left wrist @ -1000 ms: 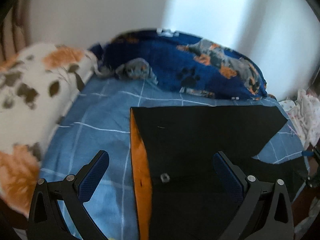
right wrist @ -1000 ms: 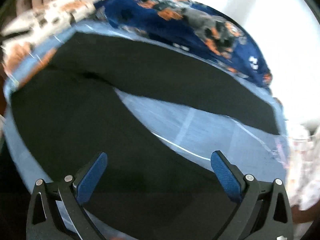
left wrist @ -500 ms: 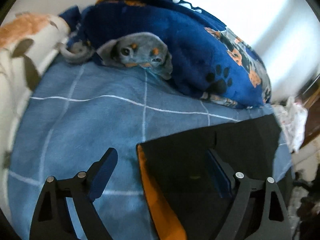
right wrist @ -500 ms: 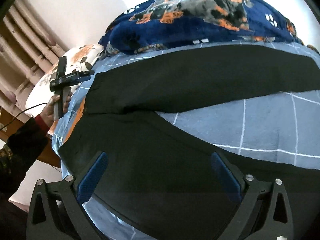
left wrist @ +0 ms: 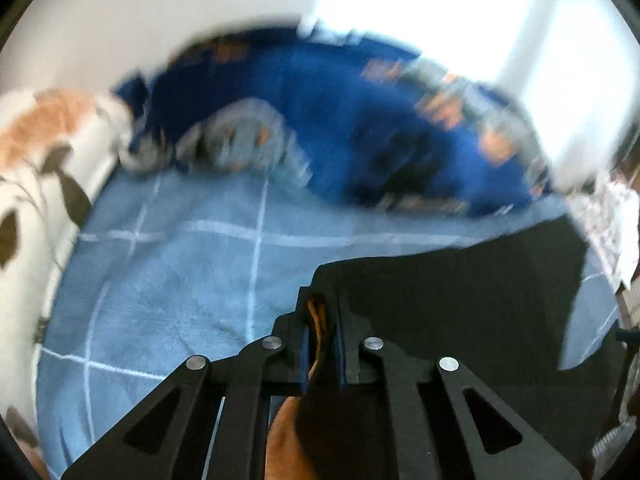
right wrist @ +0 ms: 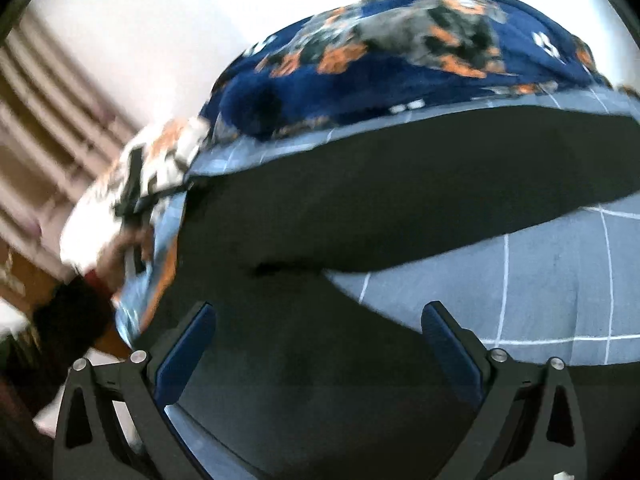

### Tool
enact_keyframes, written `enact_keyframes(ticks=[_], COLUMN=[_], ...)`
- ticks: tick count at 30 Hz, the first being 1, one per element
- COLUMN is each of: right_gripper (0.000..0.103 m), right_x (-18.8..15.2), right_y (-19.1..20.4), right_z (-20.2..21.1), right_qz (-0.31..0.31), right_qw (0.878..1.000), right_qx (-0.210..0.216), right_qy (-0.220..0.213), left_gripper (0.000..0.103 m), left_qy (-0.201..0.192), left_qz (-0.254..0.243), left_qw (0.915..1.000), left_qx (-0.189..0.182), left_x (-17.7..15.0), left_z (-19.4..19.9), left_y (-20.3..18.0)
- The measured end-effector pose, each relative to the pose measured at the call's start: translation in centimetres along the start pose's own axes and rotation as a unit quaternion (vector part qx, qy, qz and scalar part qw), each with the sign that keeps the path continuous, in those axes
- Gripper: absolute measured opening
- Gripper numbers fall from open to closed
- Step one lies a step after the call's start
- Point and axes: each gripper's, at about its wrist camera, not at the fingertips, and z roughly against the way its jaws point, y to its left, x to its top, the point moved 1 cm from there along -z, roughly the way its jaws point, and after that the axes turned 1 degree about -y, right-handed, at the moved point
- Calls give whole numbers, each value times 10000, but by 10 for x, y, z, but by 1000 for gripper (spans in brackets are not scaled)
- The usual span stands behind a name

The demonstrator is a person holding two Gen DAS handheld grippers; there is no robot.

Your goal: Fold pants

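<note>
Since the earlier frame, the left gripper (left wrist: 322,320) had clamped onto the orange-lined waistband edge of the black pants (left wrist: 460,300) spread on the blue checked bedsheet (left wrist: 180,280). The right gripper (right wrist: 316,344) hovered open above one leg; it should probably pinch cleanly before lifting.

Light blue bedsheet with white grid lines (left wrist: 168,280) fills centre-left. Dark blue fleece blanket with dog print (left wrist: 320,112) bunched across the top, blurred. White pillow with orange flower pattern (left wrist: 36,152) far left. Pale wall (left wrist: 160,12) behind. Beige pleated curtain (right wrist: 48,128) upper left in right wrist view.
</note>
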Motion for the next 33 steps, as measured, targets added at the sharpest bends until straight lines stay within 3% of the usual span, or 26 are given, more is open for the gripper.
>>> enact_keyframes(ticks=[4, 7, 14, 17, 19, 23, 25, 26, 28, 33], right_gripper=[103, 103, 103, 101, 83, 57, 25, 15, 8, 7], right_x=[26, 48, 91, 104, 111, 120, 120, 119, 112, 78], right_y=[-29, -52, -78, -93, -101, -112, -116, -117, -120, -104], right_z=[4, 1, -19, -30, -40, -66, -75, -79, -82, -44], right_qz=[-792, -1479, -2240, -2545, -2698, -2869, -2856, -2818, -2896, -2454], right_qw=[9954, 9824, 9636, 9595, 9572, 9568, 9574, 9585, 9563, 9694], right_qx=[478, 1033, 1297, 1038, 915, 472, 401, 306, 183, 48], right_qy=[-229, -483, -672, -625, -501, -1, 166, 294, 352, -49], left_gripper=[10, 10, 10, 10, 10, 10, 10, 10, 10, 11], left_qy=[-783, -1176, -1362, -1260, -1160, -1032, -943, -875, -806, -777], left_qz=[-56, -55, -416, -310, -251, -2, 204, 280, 384, 440], left_qw=[9962, 9905, 9860, 9866, 9874, 9884, 9891, 9895, 9901, 9922], left_qx=[-367, -717, -866, -990, -1046, -1111, -1115, -1114, -1081, -873], left_x=[-10, -34, -90, -113, -125, -141, -145, -146, -146, -147], left_z=[66, 111, 163, 172, 175, 178, 176, 174, 172, 180], left_y=[-26, -46, -85, -95, -102, -100, -95, -90, -85, -73])
